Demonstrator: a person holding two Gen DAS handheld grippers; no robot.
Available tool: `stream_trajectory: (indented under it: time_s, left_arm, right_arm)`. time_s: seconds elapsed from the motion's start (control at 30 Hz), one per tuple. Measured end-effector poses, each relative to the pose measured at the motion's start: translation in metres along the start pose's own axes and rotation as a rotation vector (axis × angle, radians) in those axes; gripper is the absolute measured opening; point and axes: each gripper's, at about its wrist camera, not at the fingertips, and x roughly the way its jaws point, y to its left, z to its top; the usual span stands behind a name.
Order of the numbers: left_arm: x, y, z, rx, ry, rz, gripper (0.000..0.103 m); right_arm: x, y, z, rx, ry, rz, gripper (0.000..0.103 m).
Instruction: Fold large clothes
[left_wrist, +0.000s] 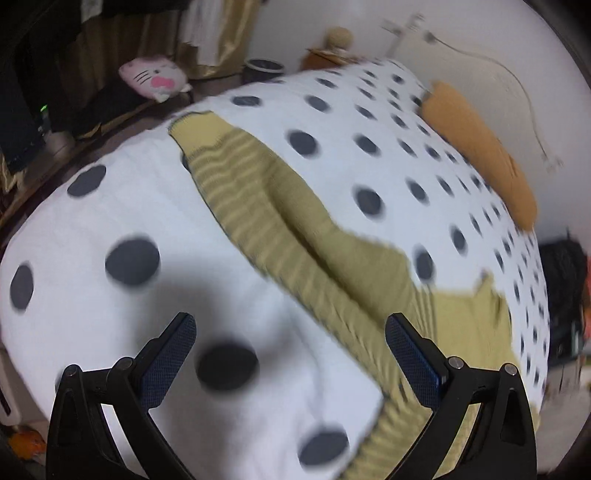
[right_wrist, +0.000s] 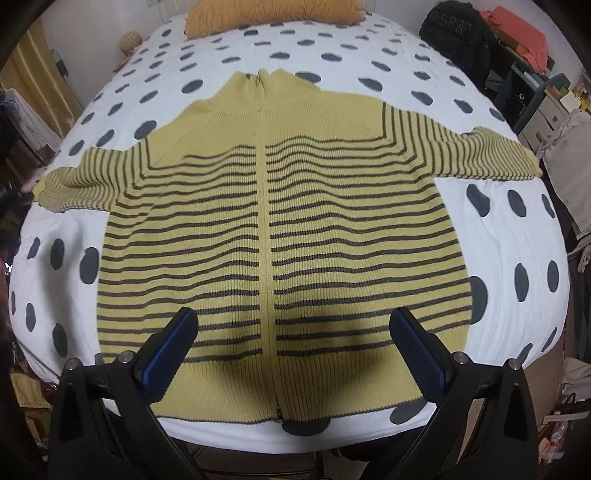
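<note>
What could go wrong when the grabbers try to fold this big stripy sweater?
1. The sweater lies flat and wide, sleeves out, and both the left gripper and right gripper are open and empty; lifting one spot could bunch it.
2. The bedspread underneath is soft, so a low pinch might grab it too.

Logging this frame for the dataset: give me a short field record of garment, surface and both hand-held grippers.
garment: yellow striped zip sweater, spread flat, front up, zipped, both sleeves out to the sides
fold state: no fold made yet
surface: bed with white dotted cover
other items: orange pillow at the far end of the bed
left hand-held gripper: open, empty, above the cover beside the sweater; view blurred
right hand-held gripper: open, empty, over the sweater's hem
</note>
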Motion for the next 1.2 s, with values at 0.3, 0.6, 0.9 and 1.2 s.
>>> stream_trajectory:
  time_s: [0.3, 0.6, 0.9, 1.2]
  left_arm:
    - [0.107, 0.080, 0.098, -0.251, 0.042, -0.035, 0.085]
    - [0.152, 0.096, 0.107, -0.246, 0.049, 0.038, 0.014]
    - [0.083, 0.039, 0.098, -0.147, -0.124, -0.089, 0.011]
    - [-0.031, -0.185, -0.005, 0.197, -0.165, -0.464, 0.011]
  right_arm:
    - [0.050, 0.024, 0.022, -0.046, 0.074, -0.044, 0.103]
    - [0.072, 0.038, 0.033, -0.074, 0.105, -0.044, 0.103]
    - [0.064, 0.027, 0.031, -0.055, 0.094, -0.043, 0.103]
    - [0.054, -0.023, 0.038, 0.065, 0.053, -0.010, 0.103]
